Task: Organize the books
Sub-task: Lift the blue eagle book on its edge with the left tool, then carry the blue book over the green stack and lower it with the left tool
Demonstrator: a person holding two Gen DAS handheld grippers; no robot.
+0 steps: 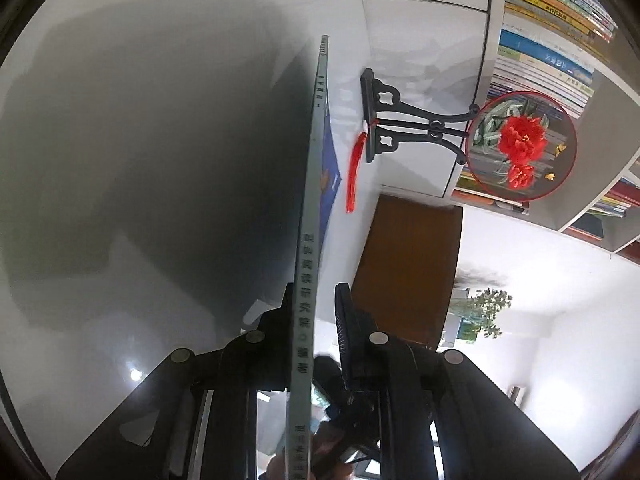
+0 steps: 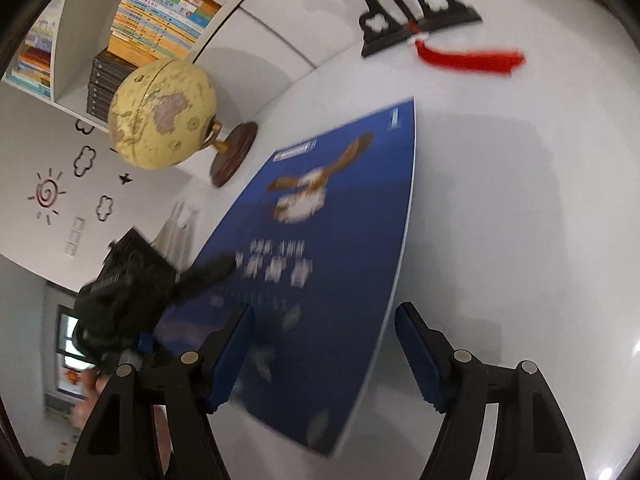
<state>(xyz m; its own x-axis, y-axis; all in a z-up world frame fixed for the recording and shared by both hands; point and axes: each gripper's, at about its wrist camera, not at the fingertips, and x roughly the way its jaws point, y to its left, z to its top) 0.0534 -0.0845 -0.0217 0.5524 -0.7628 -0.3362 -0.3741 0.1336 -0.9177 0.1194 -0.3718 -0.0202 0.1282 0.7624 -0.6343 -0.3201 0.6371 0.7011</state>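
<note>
A thin blue book [image 1: 309,216] stands on edge on the white table, its grey-green spine facing the left wrist camera. My left gripper [image 1: 316,300] has its jaws on either side of the spine, with a gap on the right side, so the grip is unclear. In the right wrist view the same blue book [image 2: 332,232] shows its cover with a bird picture. My right gripper [image 2: 324,328] is open, its blue pads wide apart over the book's near end. The left gripper [image 2: 120,300] shows as a dark blurred shape at the book's left edge.
A black stand with a round red-flower fan [image 1: 520,146] and red tassel [image 2: 468,58] stands on the white table [image 2: 520,220]. A yellow globe [image 2: 164,114] stands at the back. Bookshelves with stacked books [image 1: 552,40] line the wall. A brown chair back [image 1: 408,264] is beyond the table.
</note>
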